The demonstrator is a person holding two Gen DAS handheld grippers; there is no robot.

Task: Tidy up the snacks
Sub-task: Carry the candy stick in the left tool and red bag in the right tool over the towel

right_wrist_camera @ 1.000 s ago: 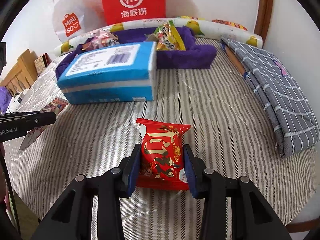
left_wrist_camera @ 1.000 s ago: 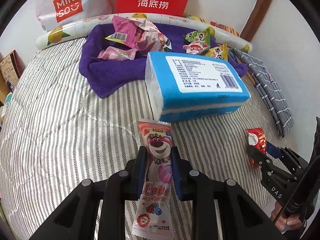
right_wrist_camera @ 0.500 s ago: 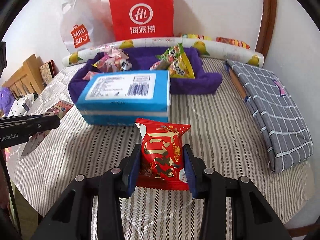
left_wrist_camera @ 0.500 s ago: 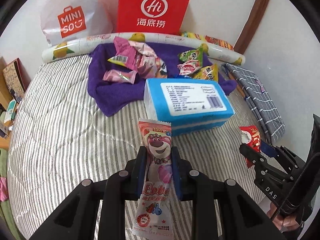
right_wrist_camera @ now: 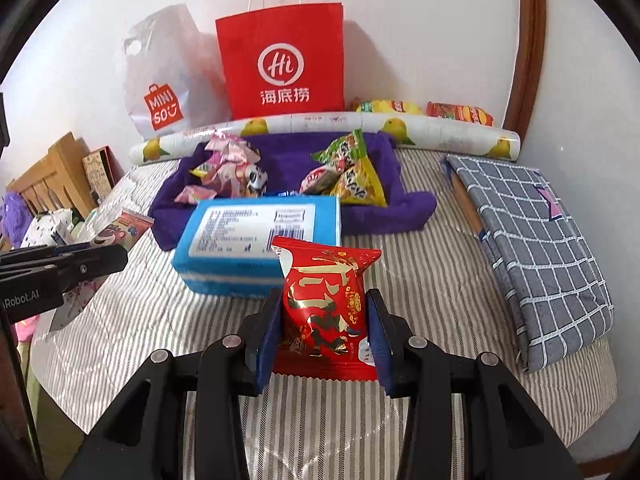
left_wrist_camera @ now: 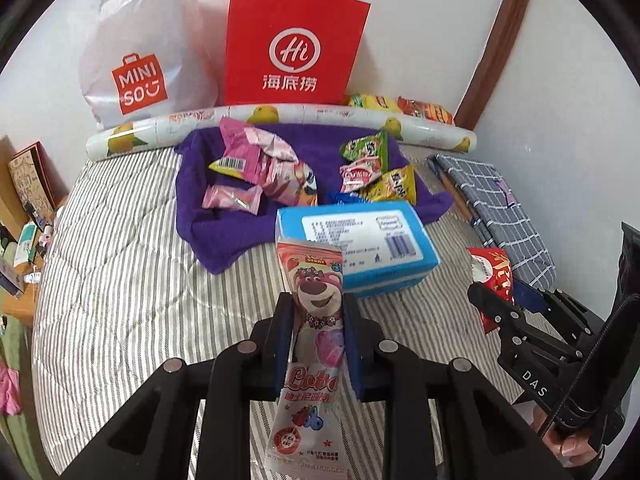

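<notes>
Now | left gripper [left_wrist_camera: 316,320] clamped on pink bear-print snack packet [left_wrist_camera: 314,332], frame centre-bottom | right gripper [right_wrist_camera: 324,320] clamped on red gold-print snack packet [right_wrist_camera: 326,312], lower centre | blue tissue pack [right_wrist_camera: 260,244] mid-frame on striped bedding [right_wrist_camera: 420,280] | purple towel [left_wrist_camera: 224,224] with snack piles above it | red paper bag [left_wrist_camera: 292,44] top centre

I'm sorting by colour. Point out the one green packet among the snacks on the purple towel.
The green packet stands at the back right of the purple towel, above the yellow packet; the left-side snacks are pink.
</notes>
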